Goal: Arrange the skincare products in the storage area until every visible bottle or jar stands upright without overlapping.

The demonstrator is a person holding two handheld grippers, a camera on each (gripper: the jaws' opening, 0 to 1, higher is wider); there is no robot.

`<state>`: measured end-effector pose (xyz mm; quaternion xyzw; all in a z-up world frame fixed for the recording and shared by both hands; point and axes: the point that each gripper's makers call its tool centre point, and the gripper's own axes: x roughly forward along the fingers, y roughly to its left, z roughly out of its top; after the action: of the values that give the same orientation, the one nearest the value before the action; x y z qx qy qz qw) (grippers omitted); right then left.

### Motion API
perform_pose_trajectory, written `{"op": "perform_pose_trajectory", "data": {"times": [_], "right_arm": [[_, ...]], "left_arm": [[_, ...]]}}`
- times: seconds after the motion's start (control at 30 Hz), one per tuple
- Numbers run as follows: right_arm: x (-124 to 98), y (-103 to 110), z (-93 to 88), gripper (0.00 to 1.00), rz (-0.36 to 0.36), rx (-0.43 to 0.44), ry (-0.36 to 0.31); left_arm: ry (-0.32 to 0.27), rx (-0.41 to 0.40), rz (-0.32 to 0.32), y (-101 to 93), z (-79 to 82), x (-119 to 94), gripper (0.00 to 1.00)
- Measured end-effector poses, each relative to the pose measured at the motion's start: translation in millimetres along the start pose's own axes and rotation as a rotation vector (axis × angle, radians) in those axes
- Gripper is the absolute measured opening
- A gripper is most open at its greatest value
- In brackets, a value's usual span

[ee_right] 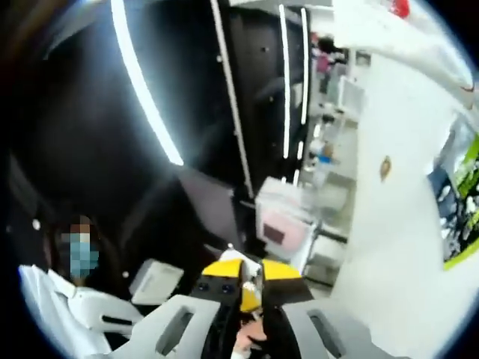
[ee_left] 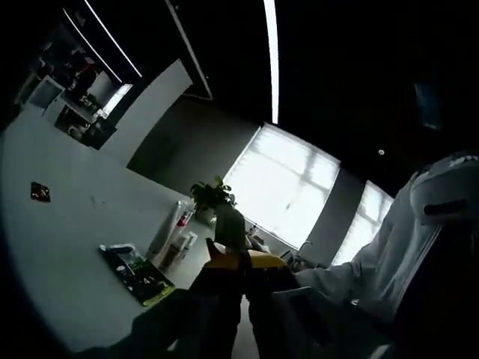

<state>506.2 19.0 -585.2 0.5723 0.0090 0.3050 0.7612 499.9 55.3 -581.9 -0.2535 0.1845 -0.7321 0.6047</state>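
In the left gripper view, a broad, smooth white wall (ee_left: 67, 247) is seen at the left, bearing a small dark red square (ee_left: 40, 192) and a glossy green and black poster (ee_left: 138, 274). A leafy potted plant (ee_left: 212, 194) is silhouetted against a bright, blind-covered window (ee_left: 288, 187), and a thin light strip (ee_left: 271, 56) runs across the dark ceiling. The left gripper (ee_left: 243, 262) rises from the bottom, its yellow-tipped jaws drawn close together; whether anything is pinched between them cannot be told, as the area is in shadow. A person's white sleeve (ee_left: 404, 247) is cut off at the right.

In the right gripper view, a person in white clothing (ee_right: 67, 307) is seen at the lower left. The right gripper (ee_right: 250, 288), with grey plastic arms and yellow tips, is nearly closed; something small and blurred sits between the jaws but cannot be identified. A white cabinet with a pink panel (ee_right: 288, 221) is blurred behind. No skincare bottle or jar can be made out, so their place cannot be told.
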Motion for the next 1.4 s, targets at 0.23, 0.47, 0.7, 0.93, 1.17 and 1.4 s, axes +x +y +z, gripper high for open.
{"op": "perform_pose_trajectory", "data": {"times": [0.23, 0.47, 0.7, 0.93, 1.17, 1.4], "right_arm": [[-2, -15, -1.4, 0.01, -0.102, -0.171, 0.088], [1, -36, -4.4, 0.0, -0.224, -0.356, 0.197], [0, -61, -9.0, 0.0, -0.352, -0.579, 0.337], [-1, -82, -12.3, 0.0, -0.445, -0.799, 0.457], [-6, -104, -13.2, 0.0, -0.519, -0.882, 0.535], [-7, -130, -10.3, 0.0, -0.576, -1.017, 0.651]], "left_arm": [[-0.005, -0.084, 0.09, 13.1, -13.8, -6, 0.0], [0.003, -0.172, 0.212, 34.9, -34.2, -13, 0.0], [0.022, -0.241, 0.316, 55.6, -49.2, -17, 0.0], [0.034, -0.319, 0.413, 80.4, -66.5, -22, 0.0], [0.061, -0.321, 0.492, 96.3, -83.0, -20, 0.0], [0.099, -0.341, 0.559, 112.4, -99.8, -15, 0.0]]}}
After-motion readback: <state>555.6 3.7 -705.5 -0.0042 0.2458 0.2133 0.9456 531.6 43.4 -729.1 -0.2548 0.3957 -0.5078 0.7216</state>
